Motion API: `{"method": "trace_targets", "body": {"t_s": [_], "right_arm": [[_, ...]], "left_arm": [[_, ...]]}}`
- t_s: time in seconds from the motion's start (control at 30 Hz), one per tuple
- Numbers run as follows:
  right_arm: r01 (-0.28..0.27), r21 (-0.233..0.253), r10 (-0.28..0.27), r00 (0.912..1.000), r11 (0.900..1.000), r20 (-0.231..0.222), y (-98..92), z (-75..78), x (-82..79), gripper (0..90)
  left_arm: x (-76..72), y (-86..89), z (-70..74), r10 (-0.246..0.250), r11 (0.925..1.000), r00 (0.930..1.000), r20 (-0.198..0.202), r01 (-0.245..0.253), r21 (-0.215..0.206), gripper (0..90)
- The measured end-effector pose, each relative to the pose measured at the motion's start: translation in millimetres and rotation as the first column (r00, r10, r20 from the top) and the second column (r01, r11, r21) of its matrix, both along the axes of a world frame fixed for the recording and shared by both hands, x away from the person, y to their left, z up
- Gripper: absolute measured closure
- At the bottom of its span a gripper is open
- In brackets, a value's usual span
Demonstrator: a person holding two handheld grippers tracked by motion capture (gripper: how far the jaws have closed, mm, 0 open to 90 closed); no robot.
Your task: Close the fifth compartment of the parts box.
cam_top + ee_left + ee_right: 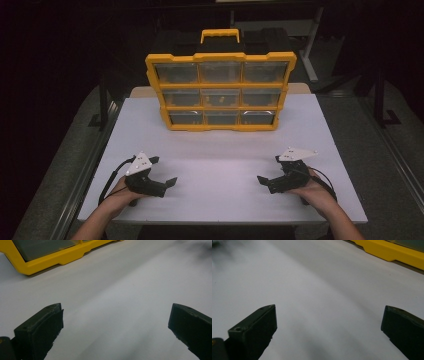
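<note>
A: What stands on the tabletop (220, 150)?

B: A yellow drawer box (220, 91) at the far middle, upright, its front facing the person. It has three rows of three clear drawers and a yellow carry handle (220, 35) on top. What lies inside the drawers is too small to tell.

A: And the left gripper (162, 171)?

B: It sits at the near left of the white tabletop, held in the person's left hand (125, 189), with a grey three-cornered plate (140, 163) on top and a black cable looping off to the left. Its fingers (40, 331) are spread wide and hold nothing; in the left gripper view there is bare white tabletop between them, and a corner of the drawer box shows at the upper left.

A: The right gripper (270, 169)?

B: It mirrors the other one at the near right, in the right hand (311, 189), also with a grey plate on top. Its fingers (253, 332) are wide apart and empty as well. The right gripper view shows white tabletop between them and the yellow base of the drawer box at the upper right.

A: How near are they to the drawer box?

B: Both grippers are well apart from it, and from each other, pointing inward and forward. Nothing touches the drawer box.
</note>
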State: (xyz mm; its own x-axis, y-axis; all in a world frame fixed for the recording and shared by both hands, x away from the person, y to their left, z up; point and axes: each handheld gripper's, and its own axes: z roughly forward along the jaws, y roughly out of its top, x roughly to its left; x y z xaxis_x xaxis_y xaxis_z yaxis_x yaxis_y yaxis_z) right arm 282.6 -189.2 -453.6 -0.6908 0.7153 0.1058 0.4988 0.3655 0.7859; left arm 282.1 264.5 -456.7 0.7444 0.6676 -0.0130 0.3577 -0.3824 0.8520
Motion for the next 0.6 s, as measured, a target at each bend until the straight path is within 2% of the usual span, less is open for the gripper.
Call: {"method": "trace_targets", "body": {"t_s": [0.6], "right_arm": [[-0.003, -0.024, 0.003, 1.0, 1.0, -0.001, -4.7, -3.6, 2.4, 0.0]], "left_arm": [[0.1, -0.6, -0.6, -0.006, 1.0, 1.0, -0.005, 0.006, -0.001, 0.0]]}}
